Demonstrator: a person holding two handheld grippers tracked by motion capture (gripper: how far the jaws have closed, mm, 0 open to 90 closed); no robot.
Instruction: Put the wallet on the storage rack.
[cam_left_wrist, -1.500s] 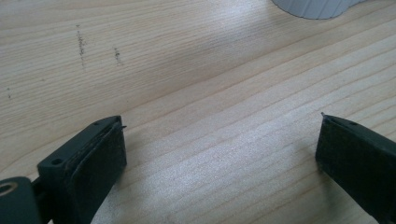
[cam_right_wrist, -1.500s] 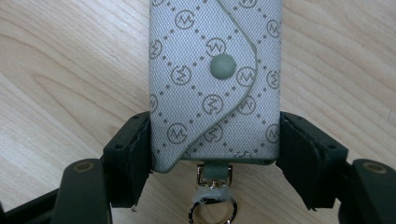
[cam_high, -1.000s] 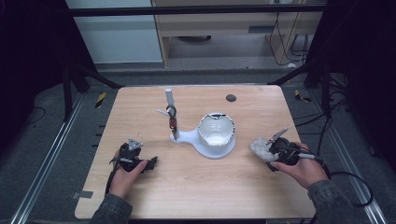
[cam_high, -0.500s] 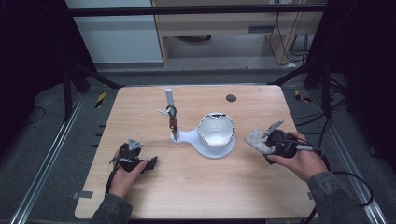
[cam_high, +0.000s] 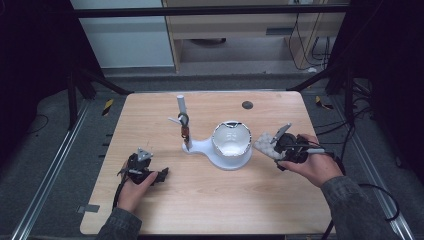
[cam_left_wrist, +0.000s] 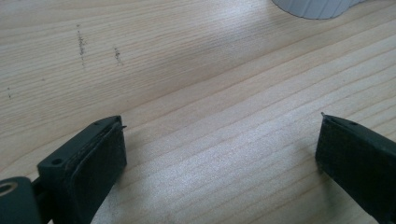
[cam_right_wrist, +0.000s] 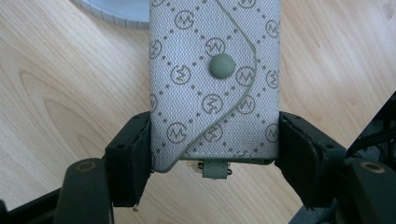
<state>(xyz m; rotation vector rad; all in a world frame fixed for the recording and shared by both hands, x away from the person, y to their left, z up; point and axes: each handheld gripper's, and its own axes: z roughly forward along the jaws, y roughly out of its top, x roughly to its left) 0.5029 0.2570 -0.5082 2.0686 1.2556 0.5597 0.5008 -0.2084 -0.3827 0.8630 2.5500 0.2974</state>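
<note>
A small grey patterned pouch (cam_right_wrist: 212, 79) with a round snap button sits between the black jaws of my right gripper (cam_right_wrist: 214, 158), which is shut on its two long sides. In the high view the pouch (cam_high: 264, 143) hangs a little above the table, just right of a white bowl-shaped stand (cam_high: 231, 141), with my right gripper (cam_high: 287, 146) behind it. From the stand's base rises a white post (cam_high: 182, 120) carrying a small brown piece. My left gripper (cam_high: 150, 172) rests on the wooden table (cam_high: 210, 200) at the front left. Its jaws stand wide open over bare wood (cam_left_wrist: 219, 135).
A small dark round spot (cam_high: 247, 105) lies near the table's far edge. A bit of grey tape (cam_high: 87, 208) sits at the front left edge. Metal frame legs and cables stand around the table. The stand's ribbed white rim (cam_left_wrist: 317, 7) shows beyond my left gripper.
My right gripper has lifted the pouch off the table and carried it left toward the white bowl-shaped stand. The left gripper has stayed where it was.
</note>
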